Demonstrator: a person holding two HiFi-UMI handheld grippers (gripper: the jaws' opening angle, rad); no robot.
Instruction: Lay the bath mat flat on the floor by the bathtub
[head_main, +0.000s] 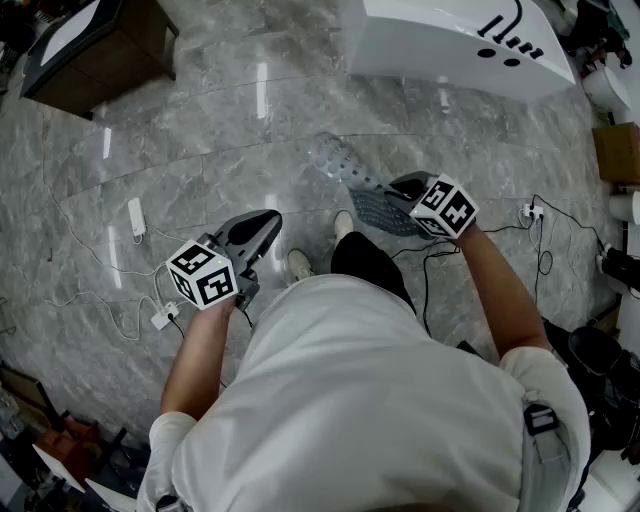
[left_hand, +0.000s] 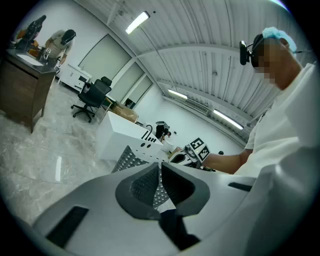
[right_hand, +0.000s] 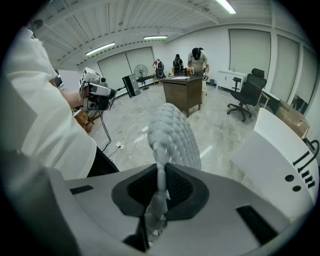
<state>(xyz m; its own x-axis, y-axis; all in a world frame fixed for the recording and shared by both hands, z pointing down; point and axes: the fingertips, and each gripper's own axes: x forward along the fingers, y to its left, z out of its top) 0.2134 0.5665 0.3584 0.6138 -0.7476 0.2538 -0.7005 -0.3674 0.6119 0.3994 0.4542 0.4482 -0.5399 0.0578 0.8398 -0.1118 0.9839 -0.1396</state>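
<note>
The bath mat (head_main: 352, 178) is a translucent grey sheet with a bumpy surface. It hangs in the air from my right gripper (head_main: 400, 192), which is shut on one edge. In the right gripper view the mat (right_hand: 172, 132) stands up folded between the jaws of the right gripper (right_hand: 160, 169). My left gripper (head_main: 266, 220) is off to the left, apart from the mat, jaws together on nothing. From the left gripper (left_hand: 160, 168) the mat (left_hand: 127, 159) shows beyond the jaws. The white bathtub (head_main: 450, 42) stands on the marble floor ahead.
A brown desk (head_main: 95, 50) stands at the far left. A power strip (head_main: 137, 217) and white cables lie on the floor at the left, and black cables (head_main: 535, 215) at the right. Boxes and clutter (head_main: 620, 150) line the right edge. My shoes (head_main: 298, 264) are just below the mat.
</note>
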